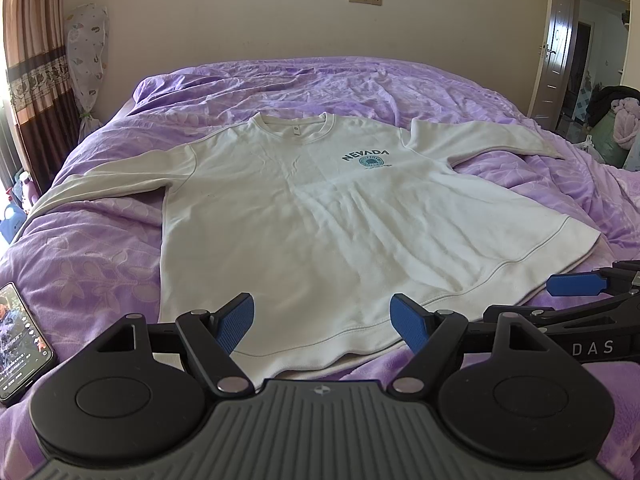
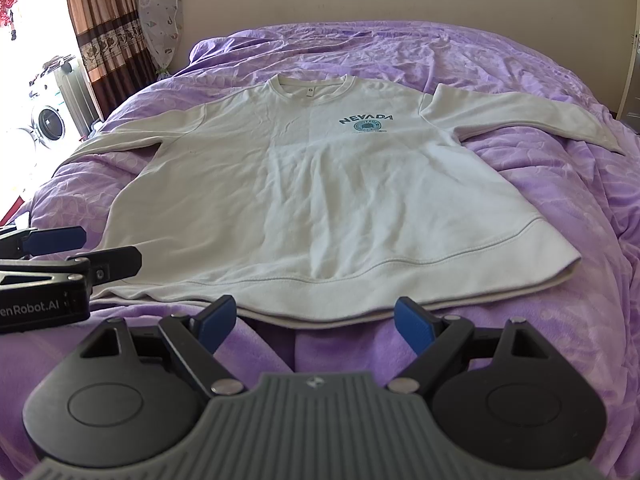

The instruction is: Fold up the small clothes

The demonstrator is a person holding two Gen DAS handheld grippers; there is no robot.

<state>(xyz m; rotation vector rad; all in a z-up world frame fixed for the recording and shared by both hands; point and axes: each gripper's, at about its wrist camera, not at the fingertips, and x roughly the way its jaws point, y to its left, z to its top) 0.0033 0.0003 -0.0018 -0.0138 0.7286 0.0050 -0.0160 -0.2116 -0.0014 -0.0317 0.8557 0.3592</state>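
Just one sweatshirt [image 1: 304, 208] lies flat; both hand-held grippers, left [image 1: 322, 322] and right [image 2: 316, 324], gape empty.

A purple bedspread [image 1: 280, 80] covers the bed. A lit phone [image 1: 20, 340] lies on its near left corner. Brown curtains [image 1: 36, 60] hang left, beside a washing machine [image 2: 48, 124]. A door [image 1: 560, 40] stands open right.

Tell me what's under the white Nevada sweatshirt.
The sweatshirt lies flat on a purple floral bedspread, which shows all around it. Anything beneath the fabric itself is covered from view.
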